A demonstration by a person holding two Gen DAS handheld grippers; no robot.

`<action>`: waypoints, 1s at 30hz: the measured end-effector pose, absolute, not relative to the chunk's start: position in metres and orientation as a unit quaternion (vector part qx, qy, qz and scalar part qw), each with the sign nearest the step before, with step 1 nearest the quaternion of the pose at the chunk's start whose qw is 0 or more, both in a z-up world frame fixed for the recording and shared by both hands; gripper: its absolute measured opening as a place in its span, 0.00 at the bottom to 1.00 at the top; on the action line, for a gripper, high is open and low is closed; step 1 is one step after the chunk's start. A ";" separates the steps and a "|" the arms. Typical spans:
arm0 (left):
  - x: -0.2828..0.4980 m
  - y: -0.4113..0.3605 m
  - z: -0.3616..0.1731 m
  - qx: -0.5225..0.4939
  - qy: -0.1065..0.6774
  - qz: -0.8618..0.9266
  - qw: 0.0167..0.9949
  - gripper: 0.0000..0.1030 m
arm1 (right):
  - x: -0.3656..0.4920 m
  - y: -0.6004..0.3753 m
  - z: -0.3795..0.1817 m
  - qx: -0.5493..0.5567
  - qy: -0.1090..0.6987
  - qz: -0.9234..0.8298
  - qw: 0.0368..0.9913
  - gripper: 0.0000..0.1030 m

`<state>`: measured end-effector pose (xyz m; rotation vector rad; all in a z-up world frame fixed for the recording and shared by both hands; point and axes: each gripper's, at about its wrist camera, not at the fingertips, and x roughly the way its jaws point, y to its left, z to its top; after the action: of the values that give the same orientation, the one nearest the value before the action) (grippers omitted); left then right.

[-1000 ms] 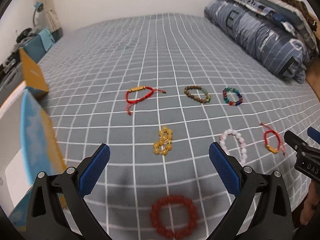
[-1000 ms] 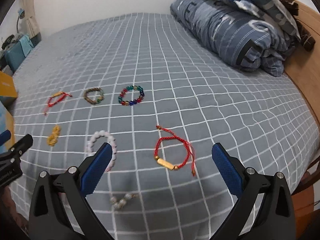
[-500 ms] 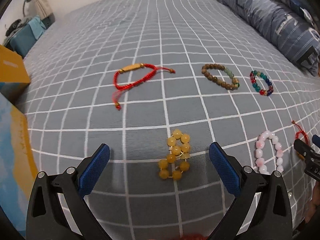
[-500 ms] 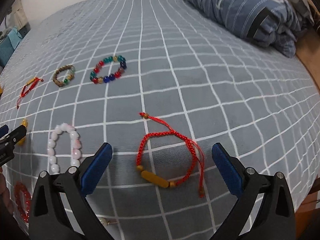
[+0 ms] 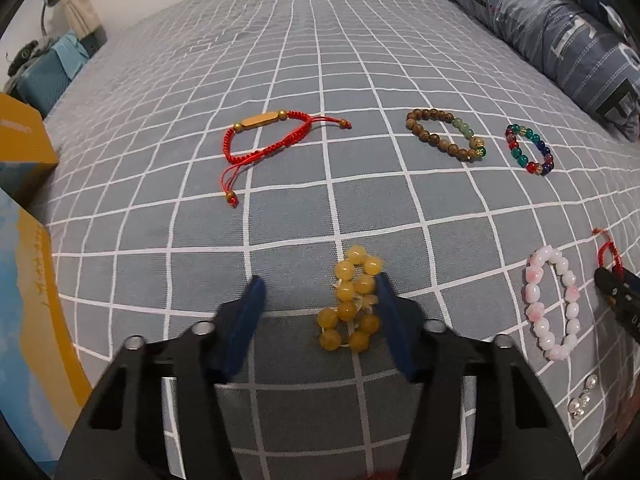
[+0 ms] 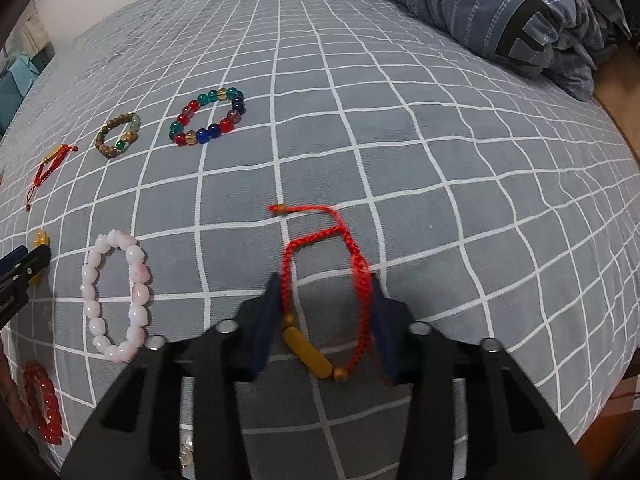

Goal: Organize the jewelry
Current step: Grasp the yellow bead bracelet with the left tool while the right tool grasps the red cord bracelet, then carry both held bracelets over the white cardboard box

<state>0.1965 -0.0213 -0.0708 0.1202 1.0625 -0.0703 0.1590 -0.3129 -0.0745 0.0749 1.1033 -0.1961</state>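
Observation:
Bracelets lie on a grey checked bedspread (image 5: 320, 80). My left gripper (image 5: 318, 294) is partly closed around a bunched yellow bead bracelet (image 5: 354, 304); its right finger touches the beads, the left finger stands apart. My right gripper (image 6: 324, 292) is partly closed around a red cord bracelet with a gold bar (image 6: 320, 280), the cord lying between the jaws. A pink-white bead bracelet (image 5: 554, 304) lies between the two and shows in the right wrist view (image 6: 116, 292) too.
Farther back lie a second red cord bracelet (image 5: 266, 140), a brown bead bracelet (image 5: 446, 134) and a multicoloured bead bracelet (image 5: 528, 150). A red bead bracelet (image 6: 42, 402) and small pearls (image 5: 582, 396) lie near the front edge. Yellow-blue boxes (image 5: 24, 152) stand left; a folded duvet (image 5: 560, 28) lies right.
Both grippers moved forward and down to the bedspread. Their jaws narrowed, the left around the yellow bracelet and the right around the red cord bracelet.

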 end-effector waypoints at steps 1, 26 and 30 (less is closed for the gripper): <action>0.195 -0.022 -0.070 0.055 0.507 -0.037 0.859 0.31 | 0.159 -0.313 -0.074 0.034 0.523 -0.093 0.846 0.27; 0.168 -0.015 -0.037 0.023 0.462 -0.051 0.885 0.14 | 0.144 -0.307 -0.049 0.033 0.461 -0.104 0.881 0.06; 0.164 -0.013 -0.032 0.019 0.458 -0.051 0.887 0.14 | 0.140 -0.304 -0.044 0.035 0.454 -0.100 0.885 0.06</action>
<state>0.1640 -0.0135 -0.0315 0.0398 0.9528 -0.1062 0.1403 -0.3042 -0.0435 0.0722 0.9437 -0.2083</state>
